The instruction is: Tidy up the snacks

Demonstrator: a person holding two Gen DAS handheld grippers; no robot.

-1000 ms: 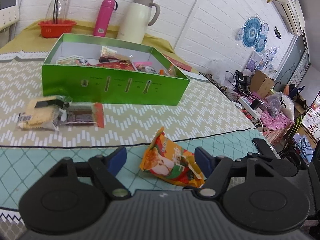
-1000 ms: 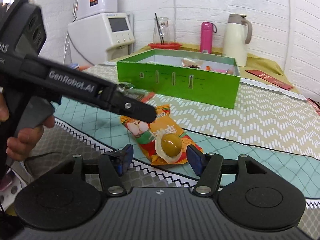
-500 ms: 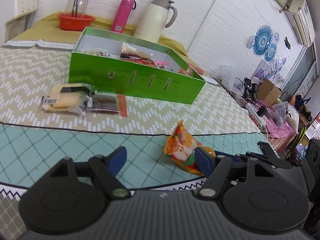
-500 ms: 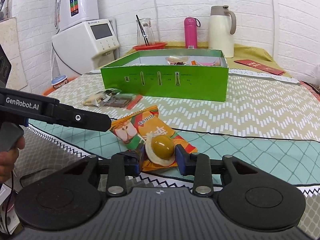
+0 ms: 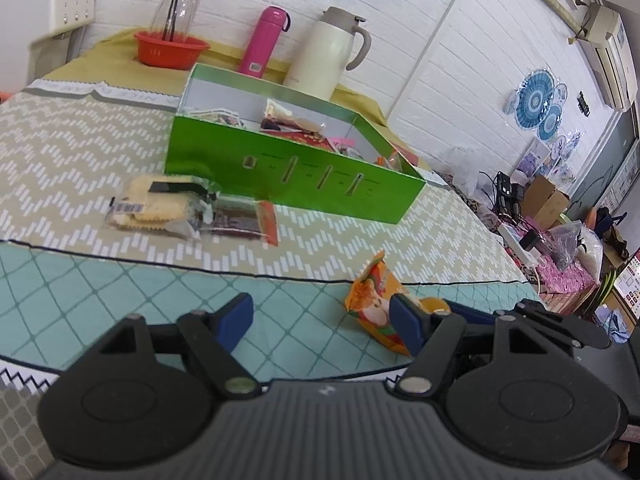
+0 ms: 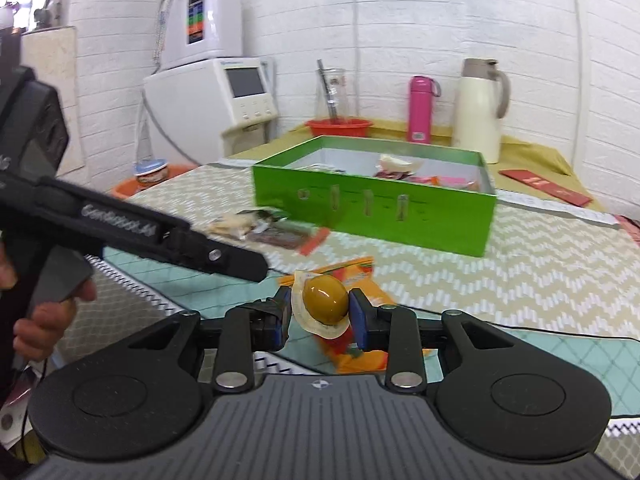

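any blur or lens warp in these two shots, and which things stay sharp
Right wrist view: motion blur smears the green box and the left gripper; the right gripper, shut on the egg packet, stays sharp. Left wrist view: milder softness; fisheye bends the wall lines and table edge.

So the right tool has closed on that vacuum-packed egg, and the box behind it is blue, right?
Not quite: the box is green, as the right wrist view shows. The rest holds: the right gripper has its fingers shut on the packed egg.
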